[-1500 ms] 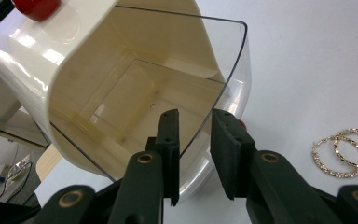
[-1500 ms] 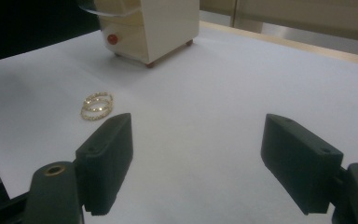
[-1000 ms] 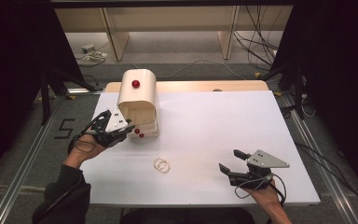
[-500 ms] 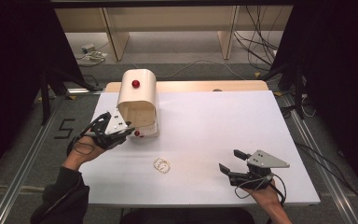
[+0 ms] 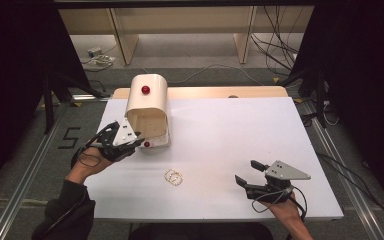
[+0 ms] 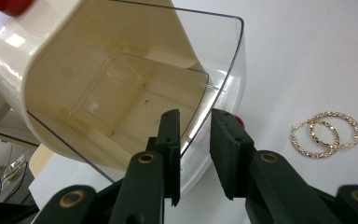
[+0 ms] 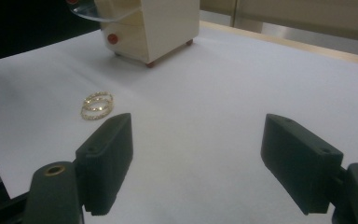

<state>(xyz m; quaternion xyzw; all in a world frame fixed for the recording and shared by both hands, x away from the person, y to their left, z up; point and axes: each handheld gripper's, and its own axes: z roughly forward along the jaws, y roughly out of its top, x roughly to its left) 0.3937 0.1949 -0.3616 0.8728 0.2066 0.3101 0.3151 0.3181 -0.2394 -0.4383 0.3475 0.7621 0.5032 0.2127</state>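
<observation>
Two hoop earrings (image 5: 173,177) lie on the table between both grippers. The left gripper (image 6: 195,156) is clamped on the clear lid (image 6: 223,70) of the cream box (image 5: 147,107); keep it steady. The right gripper (image 7: 196,163), jaws wide apart, should approach slowly.

White table (image 5: 260,135) with cream box (image 5: 147,107) and gold hoop earrings (image 5: 173,177).

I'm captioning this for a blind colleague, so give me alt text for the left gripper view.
The left gripper straddles the clear plastic edge of a cream jewelry box's raised lid, one black jaw inside and one outside; whether they pinch it is unclear. The box interior looks empty. A pair of gold hoop earrings lies on the white table to the right.
</observation>
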